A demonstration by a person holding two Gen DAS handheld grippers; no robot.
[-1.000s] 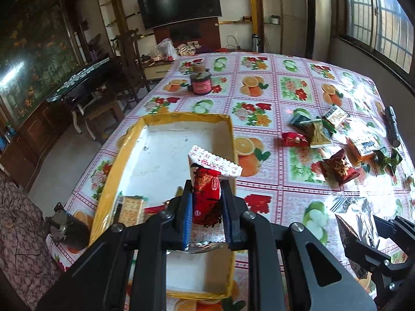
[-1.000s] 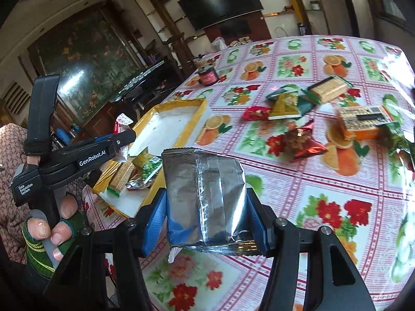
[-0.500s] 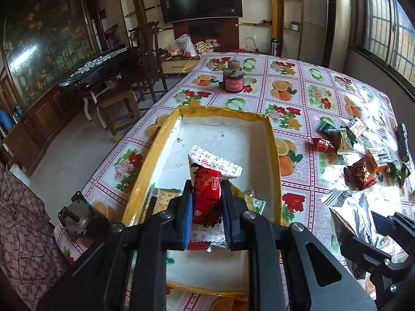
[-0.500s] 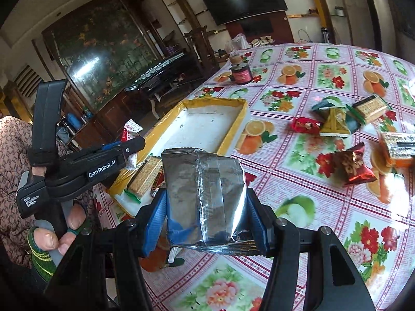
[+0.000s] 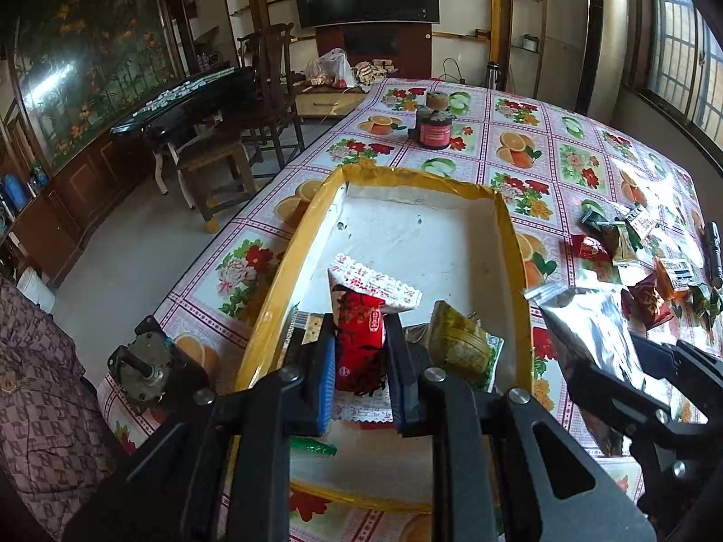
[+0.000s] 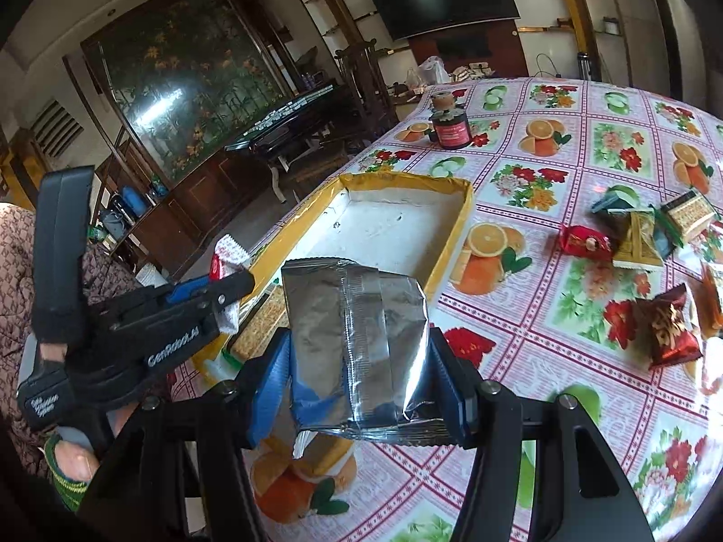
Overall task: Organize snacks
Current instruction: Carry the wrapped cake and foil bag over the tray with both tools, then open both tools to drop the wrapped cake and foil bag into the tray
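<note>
Two grippers are each holding a snack. The left gripper (image 5: pixel 359 377) is clamping a red packet (image 5: pixel 359 343) over the near end of the yellow-rimmed tray (image 5: pixel 289 262), above the snacks lying inside. The right gripper (image 6: pixel 359 379) is squeezing a silver pouch (image 6: pixel 357 343) just beside the tray. More snacks (image 6: pixel 632 235) are lying scattered on the tablecloth (image 6: pixel 542 298).

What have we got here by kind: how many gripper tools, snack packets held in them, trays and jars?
Grippers: 2, the left gripper and the right gripper
Held snack packets: 2, a red packet and a silver foil packet
Trays: 1, the yellow-rimmed tray
Jars: 1, the red-labelled jar
Total: 6
</note>
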